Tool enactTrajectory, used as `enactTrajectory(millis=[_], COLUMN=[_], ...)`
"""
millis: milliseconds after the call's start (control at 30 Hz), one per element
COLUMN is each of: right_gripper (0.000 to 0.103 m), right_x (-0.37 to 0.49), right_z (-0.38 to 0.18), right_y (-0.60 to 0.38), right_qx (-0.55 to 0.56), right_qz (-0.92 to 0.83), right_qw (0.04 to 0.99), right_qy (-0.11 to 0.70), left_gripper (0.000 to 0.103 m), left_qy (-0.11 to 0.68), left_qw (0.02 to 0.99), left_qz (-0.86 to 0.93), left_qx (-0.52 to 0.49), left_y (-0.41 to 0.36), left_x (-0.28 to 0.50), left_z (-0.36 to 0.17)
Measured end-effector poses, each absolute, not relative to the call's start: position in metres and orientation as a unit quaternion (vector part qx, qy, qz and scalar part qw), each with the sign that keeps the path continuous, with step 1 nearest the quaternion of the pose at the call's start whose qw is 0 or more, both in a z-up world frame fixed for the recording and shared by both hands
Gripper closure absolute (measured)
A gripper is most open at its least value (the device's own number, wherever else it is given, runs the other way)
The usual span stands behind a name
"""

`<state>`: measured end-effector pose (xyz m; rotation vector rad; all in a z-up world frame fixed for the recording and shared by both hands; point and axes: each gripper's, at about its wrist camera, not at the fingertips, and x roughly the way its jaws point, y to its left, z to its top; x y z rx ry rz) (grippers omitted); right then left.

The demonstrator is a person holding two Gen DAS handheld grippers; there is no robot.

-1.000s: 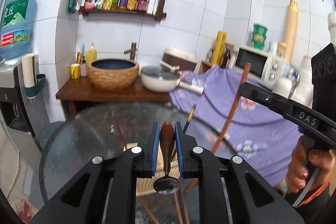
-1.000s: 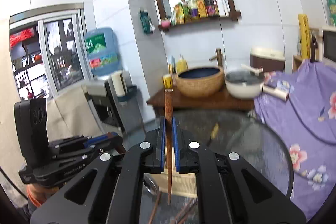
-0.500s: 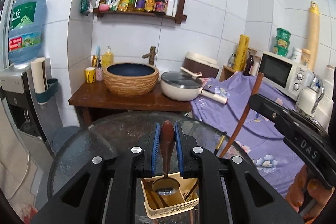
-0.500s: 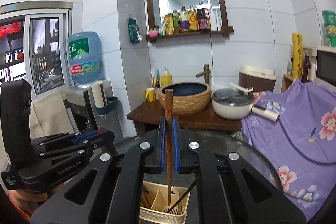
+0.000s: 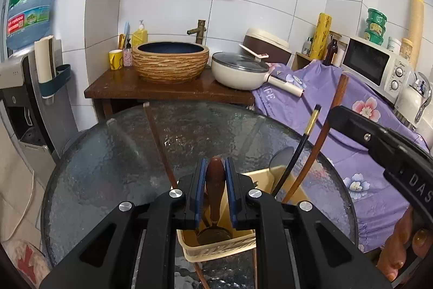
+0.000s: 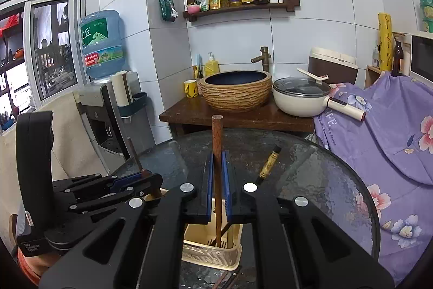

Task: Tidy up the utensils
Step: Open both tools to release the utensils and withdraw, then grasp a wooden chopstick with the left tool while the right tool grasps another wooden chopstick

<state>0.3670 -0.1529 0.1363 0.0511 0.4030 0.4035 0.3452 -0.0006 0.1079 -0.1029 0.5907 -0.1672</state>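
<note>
My left gripper (image 5: 215, 167) is shut on the brown wooden handle of a spoon (image 5: 215, 180), whose metal bowl (image 5: 213, 234) hangs inside a cream utensil holder (image 5: 219, 251) on the round glass table (image 5: 108, 159). My right gripper (image 6: 217, 161) is shut on a long brown wooden utensil (image 6: 217, 134), upright, its lower end down in the holder (image 6: 213, 248). A black utensil with a gold end (image 5: 305, 137) (image 6: 268, 164) leans in the holder. The right gripper's body (image 5: 379, 142) shows in the left wrist view, the left one (image 6: 81, 197) in the right wrist view.
A thin brown stick (image 5: 159, 145) stands at the holder's left side. More sticks (image 6: 227, 281) lie on the glass in front of the holder. Behind the table are a wooden stand with a woven basin (image 5: 170, 61) and white pan (image 5: 240, 72), and purple flowered cloth (image 5: 365, 110).
Both grippers have come down over the table with their utensils. The holder has come into view beneath them, and the spoon bowl and wooden utensil's end now sit inside it.
</note>
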Motion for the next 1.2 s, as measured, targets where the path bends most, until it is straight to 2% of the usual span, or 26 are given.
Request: enactTrajectory(millis=[300,367,433,533,567,633,667,700,767,900,1033,1100,1200], right_gripper=[0.095,0.095,0.095,0.093,0.089,0.069,0.050,0.042,0.040,0.027,0.026,0.026,0.026], right_x=[0.371,0.371,0.370,0.365,0.360,0.351,0.342,0.336,0.320,0.294,0.275,0.270,0.268], right_z=[0.121,0.119,0.119,0.119,0.119,0.120,0.120,0.119,0.115,0.096,0.060,0.036,0.001], right_y=[-0.157,-0.160,-0.164,-0.169,-0.171,-0.175,-0.178,-0.180,-0.184,-0.187,-0.183,-0.182,-0.180], right_qx=[0.033,0.039,0.045,0.051,0.052,0.051,0.049,0.046,0.030,0.007,-0.021,-0.029,-0.028], right_qz=[0.195,0.191,0.189,0.188,0.186,0.182,0.177,0.172,0.158,0.154,0.157,0.155,0.140], right_qw=[0.957,0.959,0.959,0.960,0.962,0.965,0.969,0.971,0.976,0.976,0.969,0.963,0.956], right_qy=[0.214,0.207,0.205,0.199,0.193,0.180,0.167,0.158,0.145,0.150,0.190,0.218,0.257], left_gripper=[0.087,0.075,0.055,0.044,0.039,0.031,0.027,0.026,0.019,0.016,0.017,0.020,0.032], left_qy=[0.294,0.282,0.266,0.244,0.238,0.227,0.220,0.216,0.215,0.223,0.263,0.285,0.322], left_qw=[0.951,0.956,0.961,0.967,0.969,0.972,0.974,0.975,0.975,0.973,0.964,0.957,0.945], left_qz=[-0.084,-0.075,-0.069,-0.065,-0.064,-0.059,-0.055,-0.053,-0.048,-0.036,-0.018,-0.017,-0.024], left_qx=[-0.043,-0.034,-0.025,-0.020,-0.018,-0.014,-0.013,-0.012,-0.020,-0.042,-0.043,-0.044,-0.054], left_y=[-0.001,-0.002,-0.003,-0.002,-0.001,0.001,0.003,0.005,0.011,0.024,0.029,0.029,0.028], left_x=[0.343,0.338,0.331,0.315,0.310,0.298,0.290,0.283,0.269,0.251,0.242,0.242,0.241], left_z=[0.093,0.093,0.097,0.103,0.103,0.104,0.104,0.103,0.100,0.085,0.051,0.036,0.008])
